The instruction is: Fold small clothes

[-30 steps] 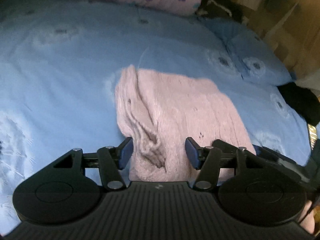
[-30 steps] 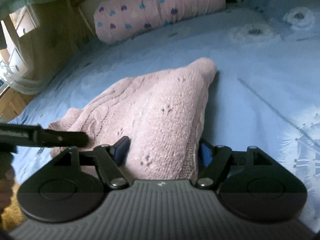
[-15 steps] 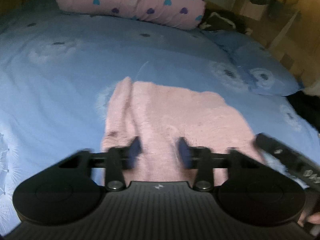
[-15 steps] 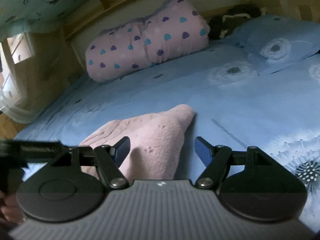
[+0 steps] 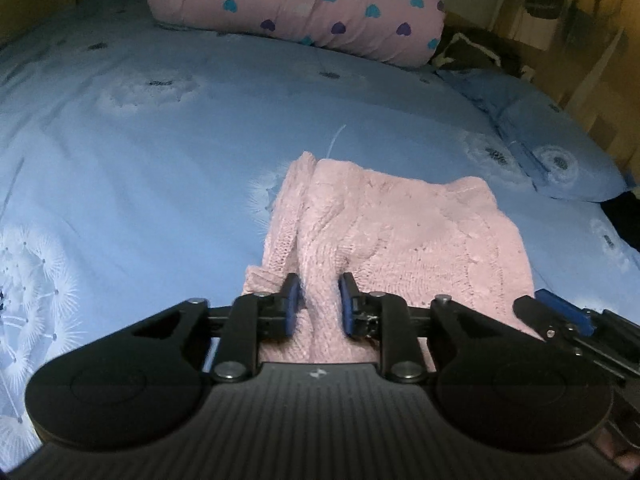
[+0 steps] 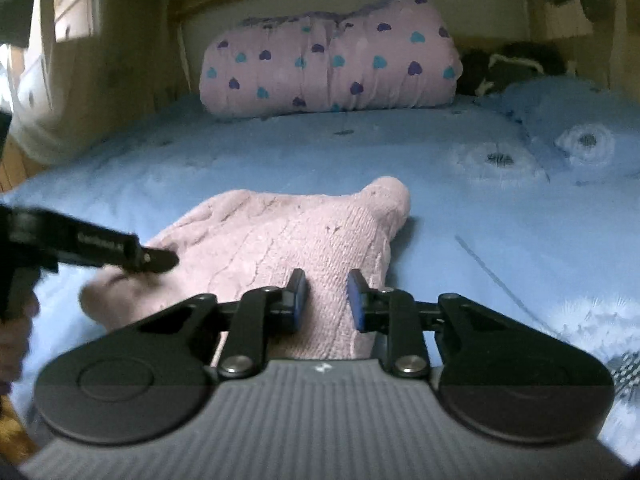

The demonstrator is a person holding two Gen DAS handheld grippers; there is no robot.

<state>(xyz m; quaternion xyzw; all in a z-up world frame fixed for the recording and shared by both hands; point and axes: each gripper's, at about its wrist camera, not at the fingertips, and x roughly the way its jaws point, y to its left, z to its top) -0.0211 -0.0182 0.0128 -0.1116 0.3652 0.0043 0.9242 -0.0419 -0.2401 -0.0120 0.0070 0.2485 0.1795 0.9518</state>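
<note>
A pink knitted garment (image 5: 400,232) lies folded on a blue bedspread (image 5: 160,152), its near edge reaching in between both pairs of tongs. The left gripper (image 5: 319,304) is closing, pinching a raised ridge of the knit, while the right gripper (image 6: 327,300), just beside it, is closing on the garment's near corner, with a heart-patterned pillow (image 6: 328,68) far ahead
</note>
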